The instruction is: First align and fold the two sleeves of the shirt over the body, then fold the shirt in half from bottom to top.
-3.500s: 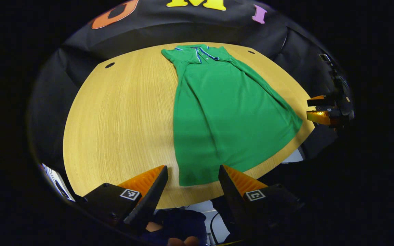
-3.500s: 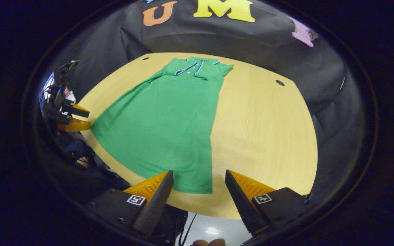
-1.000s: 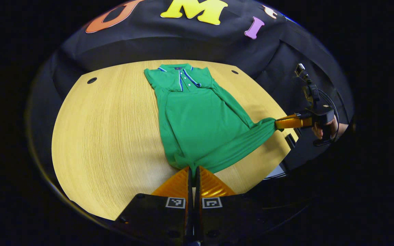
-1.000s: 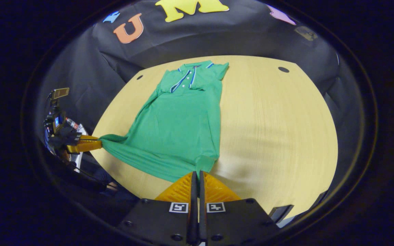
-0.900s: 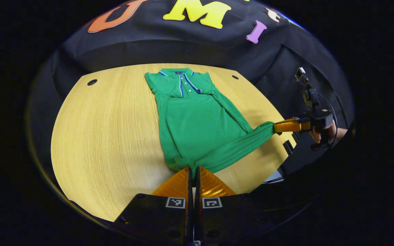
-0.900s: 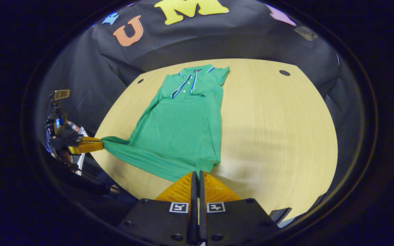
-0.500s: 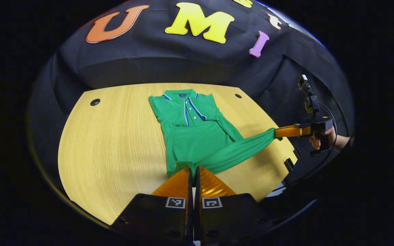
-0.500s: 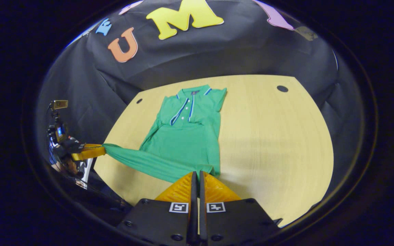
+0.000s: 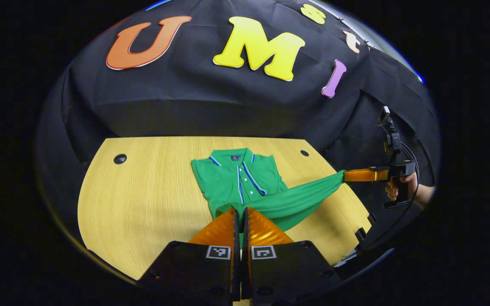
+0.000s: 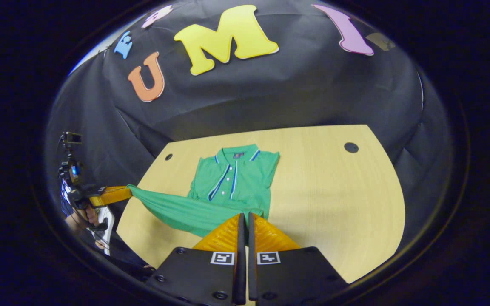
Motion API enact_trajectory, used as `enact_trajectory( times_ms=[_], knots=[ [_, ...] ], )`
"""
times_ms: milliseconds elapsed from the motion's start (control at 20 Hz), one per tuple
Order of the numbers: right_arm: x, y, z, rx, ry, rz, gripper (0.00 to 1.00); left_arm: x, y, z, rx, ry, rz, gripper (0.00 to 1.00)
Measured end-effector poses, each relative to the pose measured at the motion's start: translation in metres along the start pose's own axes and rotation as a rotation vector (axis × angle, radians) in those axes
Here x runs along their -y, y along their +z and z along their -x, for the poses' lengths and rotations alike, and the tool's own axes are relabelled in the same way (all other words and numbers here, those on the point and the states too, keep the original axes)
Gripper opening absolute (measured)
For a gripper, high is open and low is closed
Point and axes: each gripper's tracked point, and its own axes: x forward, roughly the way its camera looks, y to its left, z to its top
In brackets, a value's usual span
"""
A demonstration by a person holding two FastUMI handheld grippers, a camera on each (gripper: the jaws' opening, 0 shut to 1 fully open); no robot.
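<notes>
- The green shirt lies collar-away on the worktop; its hem is lifted and hangs stretched between your two grippers, over the lower body.
- Your left gripper has its fingers clenched on one hem corner, with cloth emerging from between the tips.
- Your right gripper is likewise clamped on the other hem corner; from the left gripper view you can see it off at the worktop's edge, with the hand behind it.
- The sleeves look already folded in, so you're judged to be in the bottom-to-top fold.
- Expect the fabric to behave light, soft and limp: it sags in the middle where unsupported and will wrinkle if you let tension go.
- The corners are the right place to hold; keep both pinches firm, since a thin knit can slip out.
- Carry both corners level toward the collar so the hem lands square on the shoulders.
</notes>
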Motion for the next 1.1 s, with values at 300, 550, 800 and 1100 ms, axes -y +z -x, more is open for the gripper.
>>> enact_trajectory(
  times_ms=[300, 550, 800, 1100],
  knots=[
    [0.001, 0.06, -0.042, 0.066, -0.002, 0.015, 0.05, -0.024, 0.049, -0.038, 0.059, 0.008, 0.073, 0.04],
    [0.009, 0.091, -0.091, 0.091, -0.021, 0.024, 0.05, -0.047, 0.081, -0.079, 0.1, 0.015, 0.07, 0.04],
    [0.022, 0.104, -0.149, 0.104, -0.031, 0.069, 0.05, -0.09, 0.092, -0.132, 0.129, 0.064, 0.119, 0.04],
    [0.05, 0.107, -0.221, 0.131, -0.074, 0.112, 0.05, -0.12, 0.087, -0.203, 0.156, 0.093, 0.106, 0.04]
  ],
)
